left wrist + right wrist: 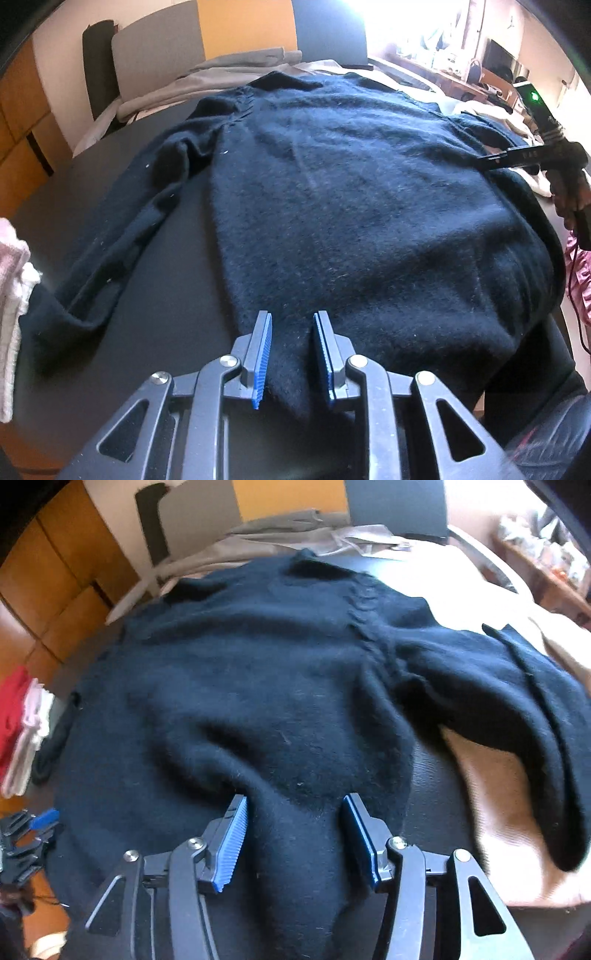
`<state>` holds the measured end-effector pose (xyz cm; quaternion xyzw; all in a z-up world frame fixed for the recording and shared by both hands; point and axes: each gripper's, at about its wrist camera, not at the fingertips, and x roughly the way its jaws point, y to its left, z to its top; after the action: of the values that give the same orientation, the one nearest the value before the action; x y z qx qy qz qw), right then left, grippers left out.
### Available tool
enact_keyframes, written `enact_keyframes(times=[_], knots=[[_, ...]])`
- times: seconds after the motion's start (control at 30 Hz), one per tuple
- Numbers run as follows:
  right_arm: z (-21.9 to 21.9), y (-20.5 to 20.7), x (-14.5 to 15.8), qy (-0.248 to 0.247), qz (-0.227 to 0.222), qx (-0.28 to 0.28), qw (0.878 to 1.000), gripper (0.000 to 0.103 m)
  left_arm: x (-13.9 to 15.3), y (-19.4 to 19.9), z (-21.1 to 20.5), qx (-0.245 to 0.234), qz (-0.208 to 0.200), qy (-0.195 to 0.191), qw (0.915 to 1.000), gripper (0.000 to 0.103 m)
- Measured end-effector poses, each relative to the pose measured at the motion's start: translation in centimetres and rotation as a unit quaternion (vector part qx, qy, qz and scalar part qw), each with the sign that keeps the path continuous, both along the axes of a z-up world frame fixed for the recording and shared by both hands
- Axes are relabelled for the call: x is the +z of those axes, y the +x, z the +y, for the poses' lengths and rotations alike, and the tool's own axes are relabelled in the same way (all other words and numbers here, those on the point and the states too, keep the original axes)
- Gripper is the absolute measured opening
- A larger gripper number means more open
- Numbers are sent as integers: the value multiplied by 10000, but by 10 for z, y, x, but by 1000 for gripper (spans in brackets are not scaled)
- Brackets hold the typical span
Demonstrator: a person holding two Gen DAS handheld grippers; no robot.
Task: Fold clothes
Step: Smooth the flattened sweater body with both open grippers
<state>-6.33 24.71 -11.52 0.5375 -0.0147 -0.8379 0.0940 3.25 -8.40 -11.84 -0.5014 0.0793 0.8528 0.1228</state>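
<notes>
Left gripper (291, 325) on sweater (351, 192) hem, left view alone shows sleeve (122, 236)
</notes>
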Motion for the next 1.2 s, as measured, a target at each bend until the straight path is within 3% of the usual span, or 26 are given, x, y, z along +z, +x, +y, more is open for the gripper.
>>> enact_keyframes(times=[0.07,0.2,0.43,0.53,0.63,0.8,0.93,1.07,1.2], knots=[[2,8,0,263,161,41,9995,55,1,1,-6,4,-41,-35,10000,25],[1,17,1,245,313,9,9992,58,8,1,-12,127,-116,-26,9998,24],[-5,10,8,526,358,-67,9980,62,37,10,5,140,397,-61,9991,24],[-20,12,23,637,766,60,9950,62,44,12,14,43,504,-79,9987,24],[-39,36,43,369,1073,468,9924,62,36,15,19,-35,347,-126,9993,24],[-51,78,27,454,716,899,9923,62,11,32,-3,115,-258,-304,9991,24],[-46,109,7,468,356,1001,9932,63,5,51,-30,328,-519,-99,9981,25],[-27,130,2,292,523,844,9946,68,4,60,-45,489,-736,-36,9961,25],[-22,136,0,298,591,824,9944,73,19,46,-56,794,-607,759,9921,24]])
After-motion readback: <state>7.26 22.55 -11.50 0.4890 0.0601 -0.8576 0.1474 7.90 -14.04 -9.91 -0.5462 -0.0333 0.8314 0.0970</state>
